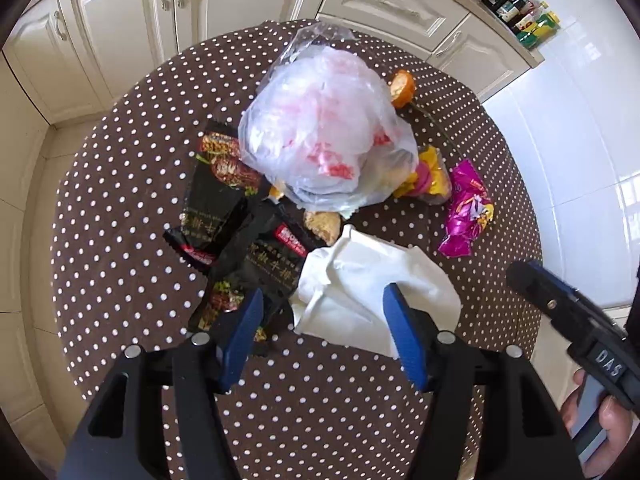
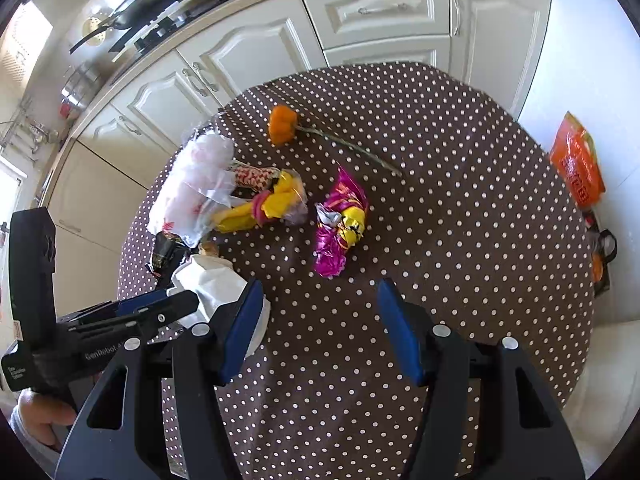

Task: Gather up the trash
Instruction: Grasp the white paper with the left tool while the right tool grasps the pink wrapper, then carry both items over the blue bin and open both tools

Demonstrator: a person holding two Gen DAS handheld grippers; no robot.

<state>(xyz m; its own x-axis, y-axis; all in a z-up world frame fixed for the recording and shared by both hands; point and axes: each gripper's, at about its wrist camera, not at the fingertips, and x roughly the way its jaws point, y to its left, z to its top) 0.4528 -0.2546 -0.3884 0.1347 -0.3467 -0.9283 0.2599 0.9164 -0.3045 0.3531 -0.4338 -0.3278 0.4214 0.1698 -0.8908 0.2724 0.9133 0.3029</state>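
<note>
Trash lies on a round table with a brown polka-dot cloth [image 1: 132, 208]. A clear plastic bag [image 1: 320, 128] holds white and pink wrappers. Black snack wrappers [image 1: 224, 208] lie left of it, and a white tissue [image 1: 360, 280] lies at the front. A magenta wrapper [image 1: 466, 208] [image 2: 340, 224], a yellow wrapper [image 2: 272, 204] and an orange flower with a stem [image 2: 282, 122] lie to the right. My left gripper [image 1: 324, 308] is open, its fingers straddling the tissue and the edge of a black wrapper. My right gripper [image 2: 318, 308] is open and empty, just short of the magenta wrapper.
White kitchen cabinets [image 1: 132, 20] stand behind the table, with bottles [image 1: 524, 12] on the counter. An orange bag [image 2: 578, 164] sits on the white tiled floor right of the table. A wok [image 2: 136, 4] rests on the stove.
</note>
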